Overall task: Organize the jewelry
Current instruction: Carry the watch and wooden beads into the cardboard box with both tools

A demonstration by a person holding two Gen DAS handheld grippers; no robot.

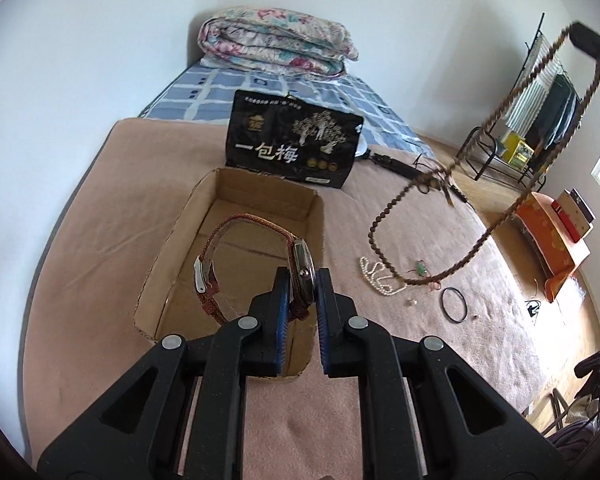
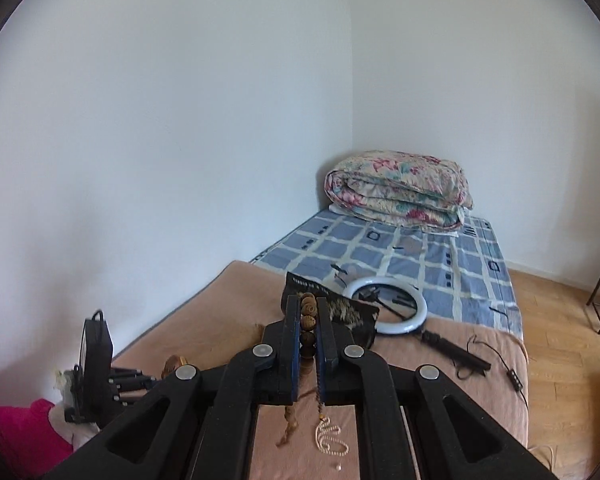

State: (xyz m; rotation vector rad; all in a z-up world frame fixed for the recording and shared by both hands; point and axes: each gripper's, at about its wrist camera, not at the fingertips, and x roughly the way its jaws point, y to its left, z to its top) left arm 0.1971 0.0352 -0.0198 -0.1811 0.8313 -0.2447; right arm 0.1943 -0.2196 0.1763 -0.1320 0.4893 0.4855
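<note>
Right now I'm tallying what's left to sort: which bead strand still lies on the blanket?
The white pearl strand lies coiled on the blanket. The long brown bead necklace hangs in the air from the right gripper, only its low end near the blanket.

Black tool [image 1: 303,280], blue pads [image 1: 283,300], perhaps ribbed

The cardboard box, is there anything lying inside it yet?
Empty, as far as it shows. The cardboard box has a bare bottom; the watch is pinched in the left fingers above it, not lying inside.

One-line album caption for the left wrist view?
Left gripper holds a watch over a cardboard box.
</note>
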